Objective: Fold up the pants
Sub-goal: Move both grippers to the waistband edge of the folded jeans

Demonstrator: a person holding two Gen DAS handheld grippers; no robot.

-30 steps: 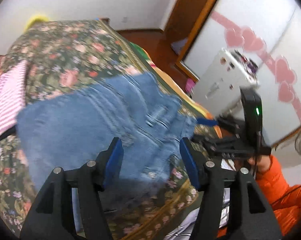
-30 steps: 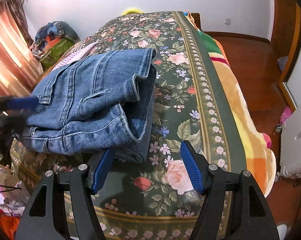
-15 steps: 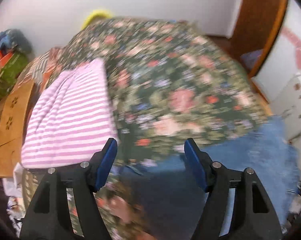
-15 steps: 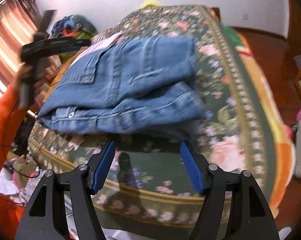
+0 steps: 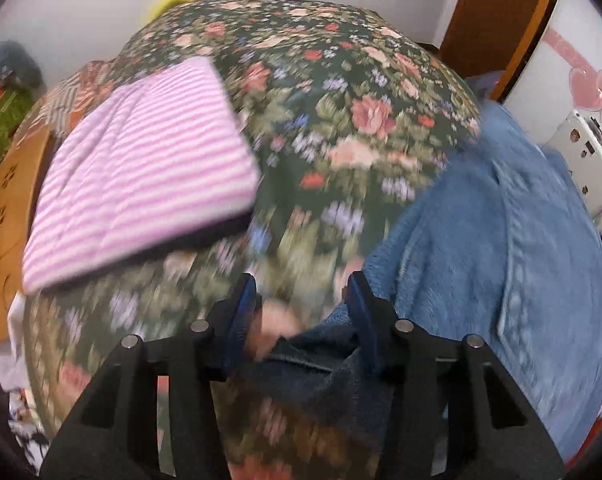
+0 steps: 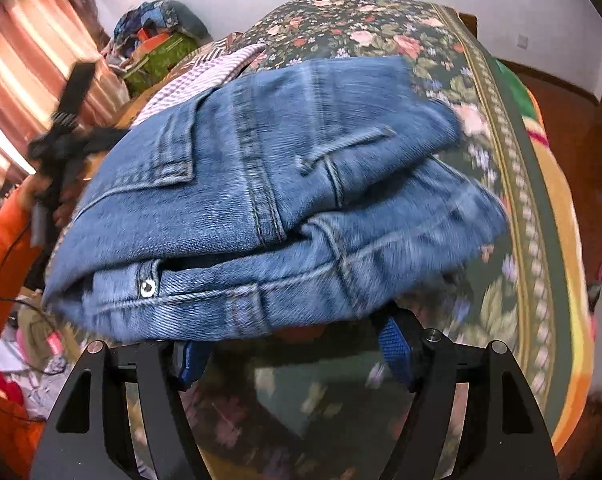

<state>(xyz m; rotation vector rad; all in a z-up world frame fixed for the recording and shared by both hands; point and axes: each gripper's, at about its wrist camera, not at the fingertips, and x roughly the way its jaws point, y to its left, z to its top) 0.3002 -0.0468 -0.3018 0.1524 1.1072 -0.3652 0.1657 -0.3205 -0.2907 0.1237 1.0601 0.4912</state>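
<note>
As both grippers near, jeans (image 6: pixel 261 200) loom larger.

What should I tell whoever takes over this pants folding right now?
Left gripper: jaws have just been closing, a denim edge between them, not clamped.
Right gripper: jaws have just been opening, tips at the waistband edge, holding nothing.
Jeans lie folded in a bundle on the floral bed, near a pink striped garment.
To do: probably square up the bundle.

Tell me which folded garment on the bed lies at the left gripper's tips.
The blue jeans, their dark edge at the left gripper; the pink-striped folded garment lies apart, farther up the bedspread.
</note>
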